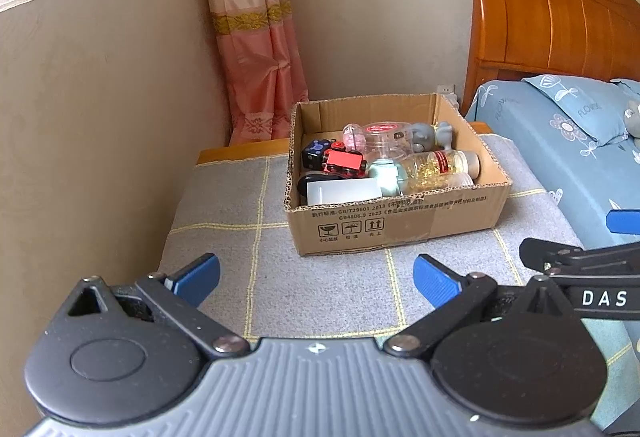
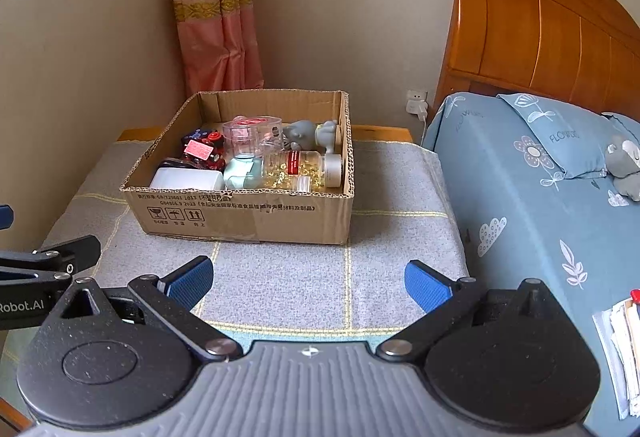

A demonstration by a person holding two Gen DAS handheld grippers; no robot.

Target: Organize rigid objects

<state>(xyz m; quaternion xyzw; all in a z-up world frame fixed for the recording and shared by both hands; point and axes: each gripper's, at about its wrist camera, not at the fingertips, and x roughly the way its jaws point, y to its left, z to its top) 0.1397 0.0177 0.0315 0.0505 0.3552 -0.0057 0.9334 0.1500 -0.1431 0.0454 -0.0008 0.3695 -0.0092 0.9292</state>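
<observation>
An open cardboard box (image 1: 400, 225) (image 2: 248, 215) stands on a grey checked cloth. Inside lie a red toy train (image 1: 344, 161) (image 2: 200, 151), a black dotted cube (image 1: 314, 153), a white box (image 1: 342, 191) (image 2: 186, 179), a clear round container with a red lid (image 1: 384, 135) (image 2: 252, 133), a bottle of golden capsules (image 1: 440, 167) (image 2: 304, 167), a pale green item (image 1: 386, 177) (image 2: 242, 175) and a grey figurine (image 1: 432, 135) (image 2: 310, 133). My left gripper (image 1: 316, 277) is open and empty, in front of the box. My right gripper (image 2: 308, 283) is open and empty, also in front of it.
The cloth (image 1: 328, 293) (image 2: 280, 281) covers a low wooden table in the corner. A bed with blue flowered bedding (image 1: 560, 141) (image 2: 532, 197) and a wooden headboard (image 2: 540, 21) is on the right. A pink curtain (image 1: 256, 37) hangs behind. Papers (image 2: 624, 349) lie at the far right.
</observation>
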